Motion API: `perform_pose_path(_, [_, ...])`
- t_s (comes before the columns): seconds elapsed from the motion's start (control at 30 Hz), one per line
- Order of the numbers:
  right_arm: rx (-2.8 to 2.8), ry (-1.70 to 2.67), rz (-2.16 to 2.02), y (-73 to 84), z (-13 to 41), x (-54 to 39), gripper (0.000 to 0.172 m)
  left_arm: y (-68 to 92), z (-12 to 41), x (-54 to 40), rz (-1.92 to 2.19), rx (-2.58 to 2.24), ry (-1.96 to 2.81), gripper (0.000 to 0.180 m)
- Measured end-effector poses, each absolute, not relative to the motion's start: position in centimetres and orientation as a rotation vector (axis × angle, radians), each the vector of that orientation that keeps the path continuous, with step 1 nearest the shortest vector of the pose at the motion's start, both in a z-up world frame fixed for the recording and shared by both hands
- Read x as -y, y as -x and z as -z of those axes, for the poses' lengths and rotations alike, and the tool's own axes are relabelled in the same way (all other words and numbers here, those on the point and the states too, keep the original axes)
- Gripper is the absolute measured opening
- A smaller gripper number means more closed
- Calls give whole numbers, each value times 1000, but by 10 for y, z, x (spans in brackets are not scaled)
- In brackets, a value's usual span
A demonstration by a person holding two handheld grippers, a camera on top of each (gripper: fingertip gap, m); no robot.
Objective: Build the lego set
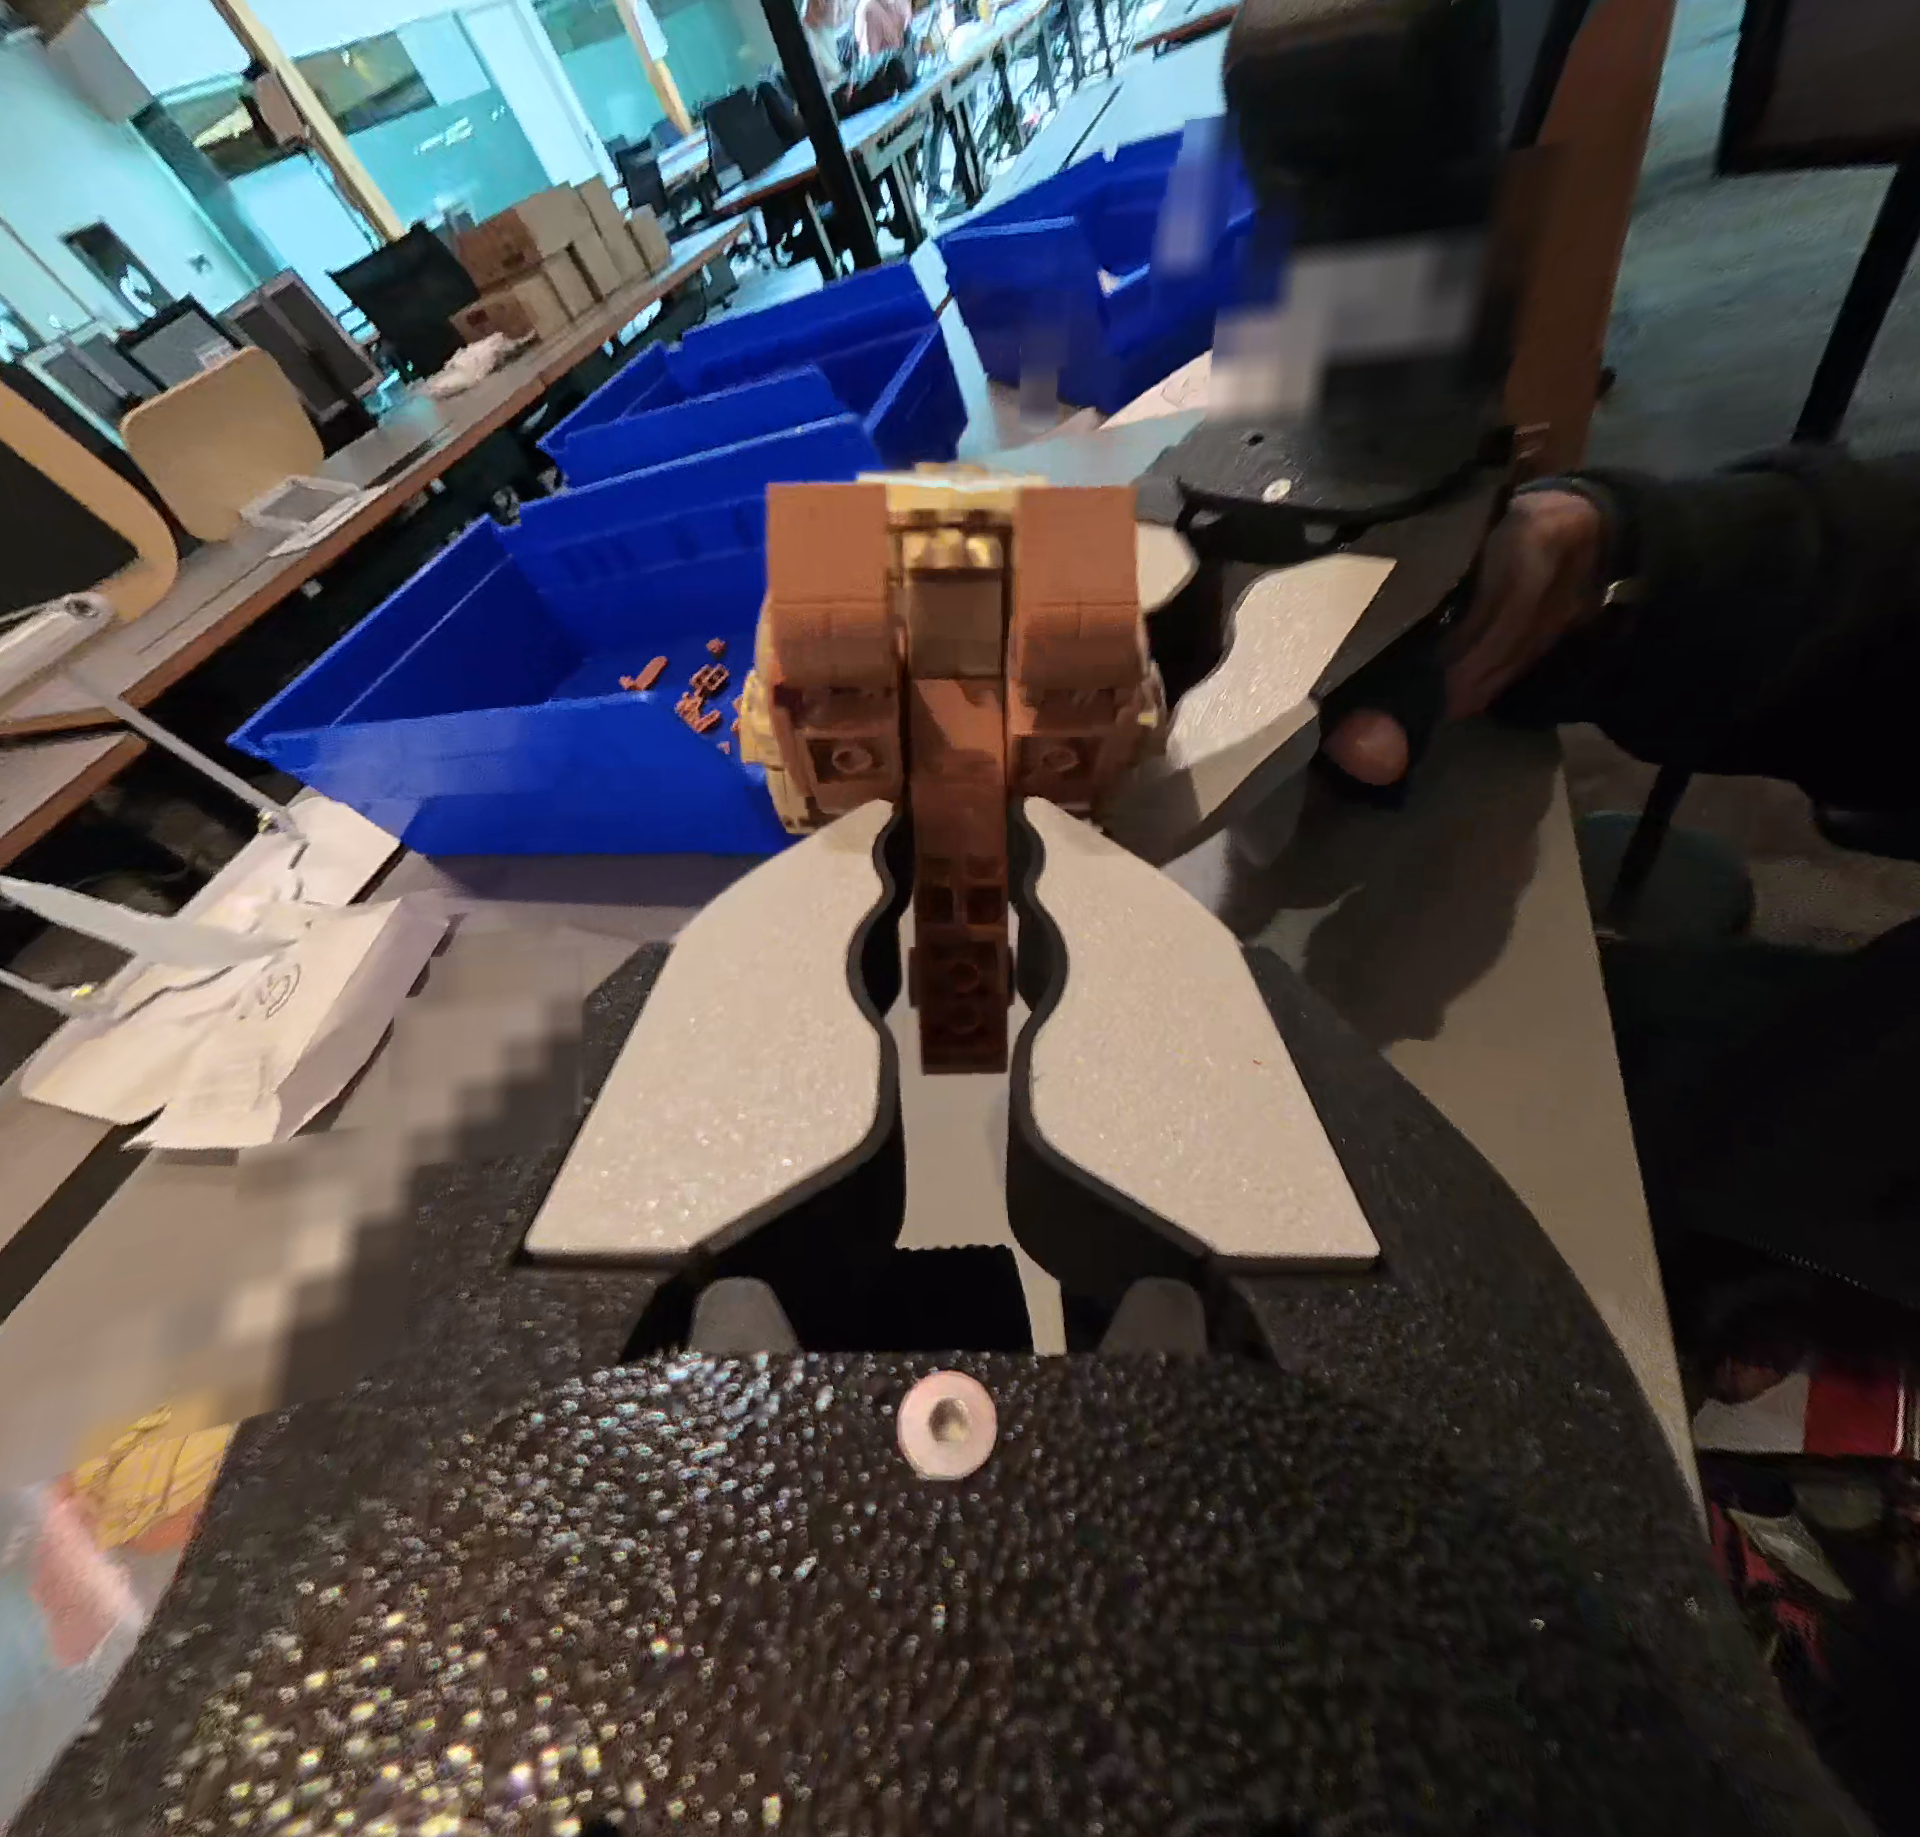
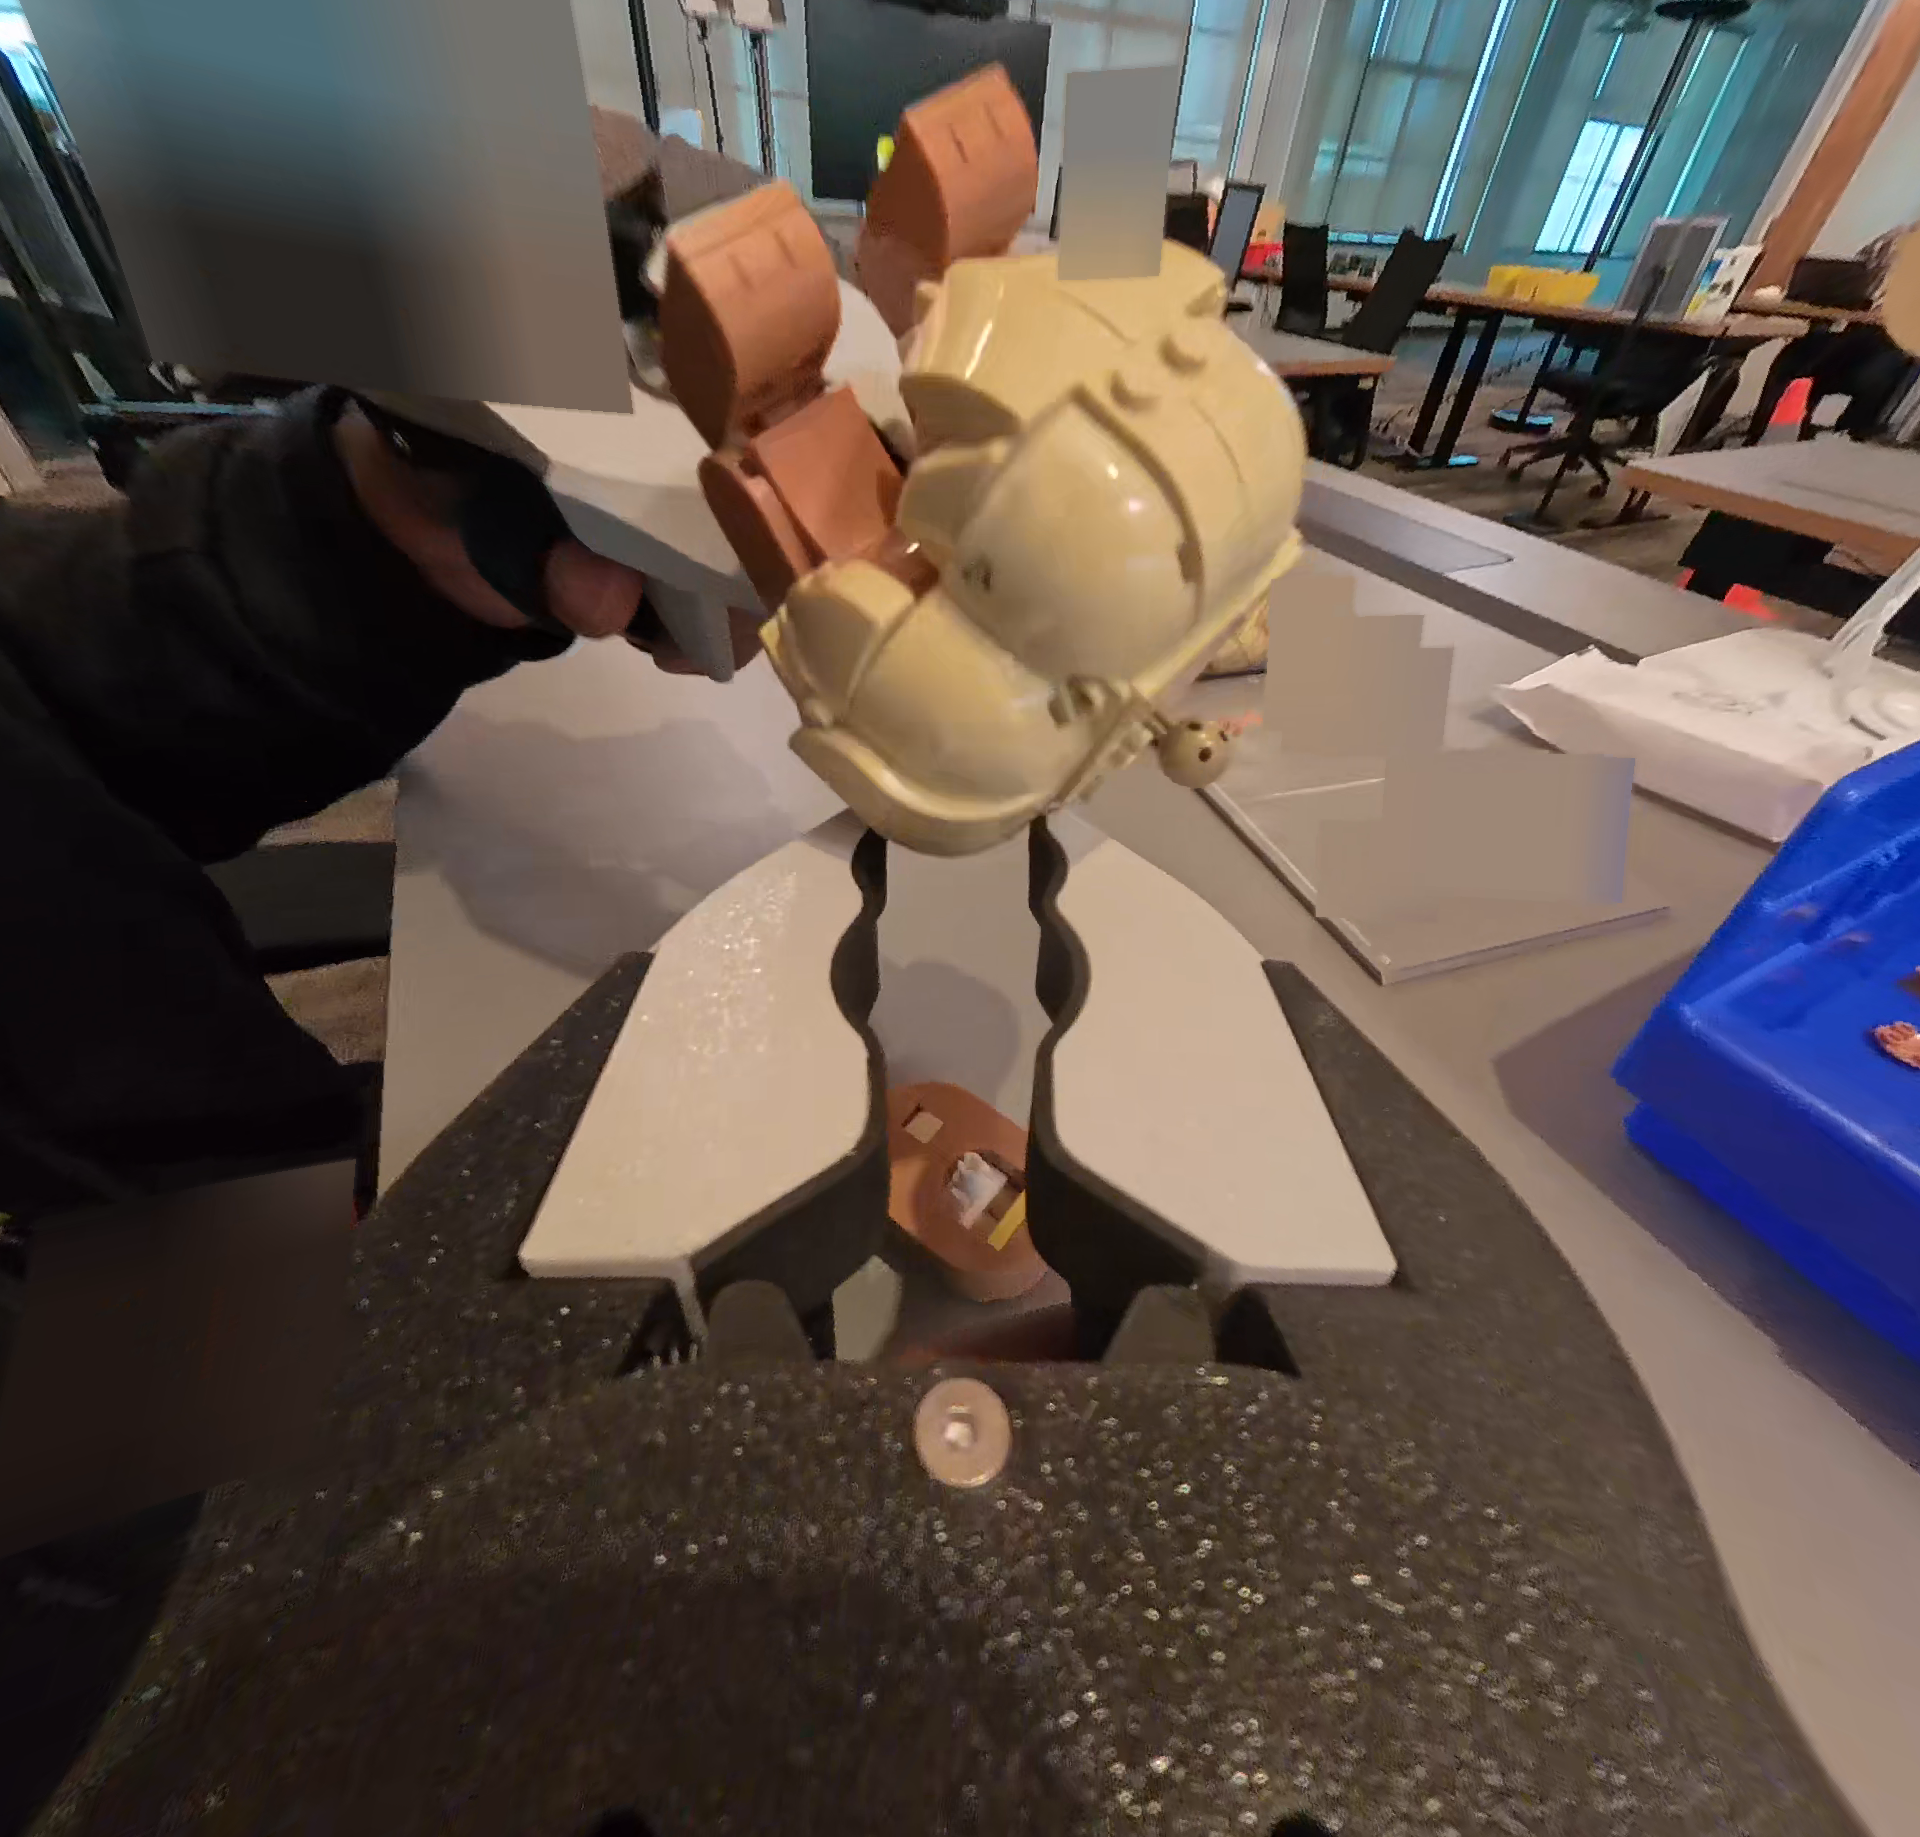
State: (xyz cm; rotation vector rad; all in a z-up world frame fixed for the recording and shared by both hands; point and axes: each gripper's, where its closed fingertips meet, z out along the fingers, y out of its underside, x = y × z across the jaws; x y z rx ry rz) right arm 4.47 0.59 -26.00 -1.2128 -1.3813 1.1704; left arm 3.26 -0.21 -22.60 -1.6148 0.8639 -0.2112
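The left gripper sits centre-frame in the left wrist view, fingers clamped on the dark brown strip that sticks out from the bottom of a brick-built model. Both pads press its sides, so the strip works as a handle and the model hangs off the table, its brown rear facing the cam.

In the right wrist view the same model fills the centre, tan rounded shell toward the lens, brown blocks at upper left. The right gripper is just below it w/ fingers apart. Table shows between them and nothing is held. The shell's lower edge overlaps the tips, so contact can't be told.

A small brown piece lies on the table lower centre, seen between the right fingers.

Blue bins at mid-left hold loose brown bits. White paper lies at the left edge.
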Motion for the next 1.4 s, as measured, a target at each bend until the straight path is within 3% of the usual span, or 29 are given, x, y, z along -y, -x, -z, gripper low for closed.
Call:
perform_pose_path(0.57, [1394, 1148, -1153, -44, 253, 4, 24, -32, 244, -1, 175, -867, 1765, 18])
perform_pose_path(0.8, [1294, 1227, -1295, -51, 236, -6, 22, -10, 232, -11, 683, -389, 1679, 18])
perform_pose_path(1.0, [1251, 1416, -1469, -34, 242, 4, 27, 9, 209, -12, 1257, 82, 1287, 17])
perform_pose_path(1.4, [1066, 1523, -1655, -6, 235, 11, 23, -6, 209, -6, 1345, 64, 1186, 17])
